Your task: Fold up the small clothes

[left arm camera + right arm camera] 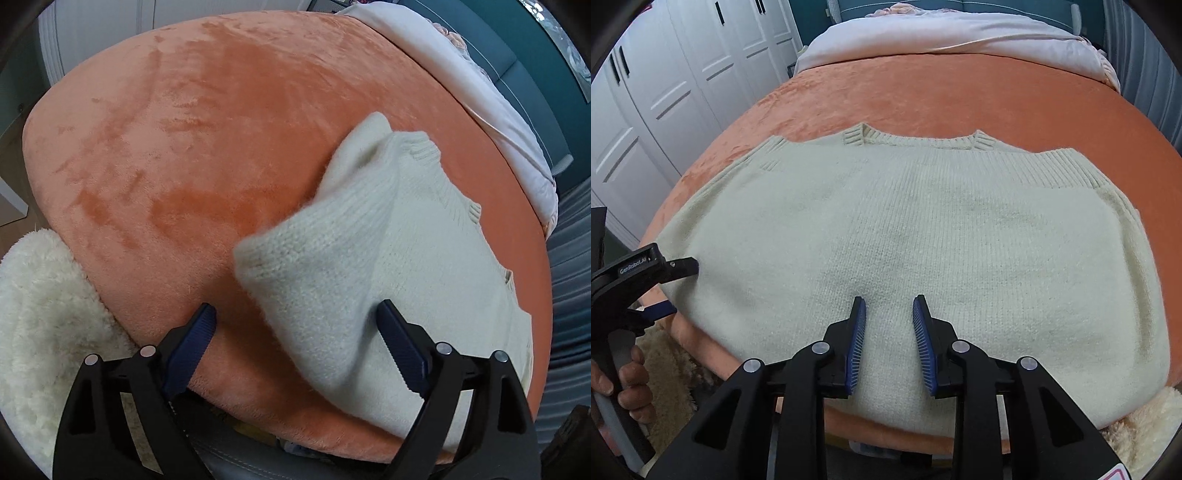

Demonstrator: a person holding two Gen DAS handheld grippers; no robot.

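A cream knitted sweater [905,229] lies flat on an orange plush bed cover [923,96], collar away from me, right sleeve folded in over the body. In the left wrist view the sweater [399,251] fills the right half, its left edge bunched up between my fingers. My left gripper [295,314] is open, its jaws astride that raised edge; it also shows at the left of the right wrist view [679,284]. My right gripper [889,306] is open, jaws a little apart, just over the sweater's near hem area.
A white fluffy rug [40,325] lies on the floor at the bed's near corner. A pale duvet [942,37] is heaped at the head of the bed. White wardrobe doors [676,85] stand to the left, grey curtains [569,258] to the right.
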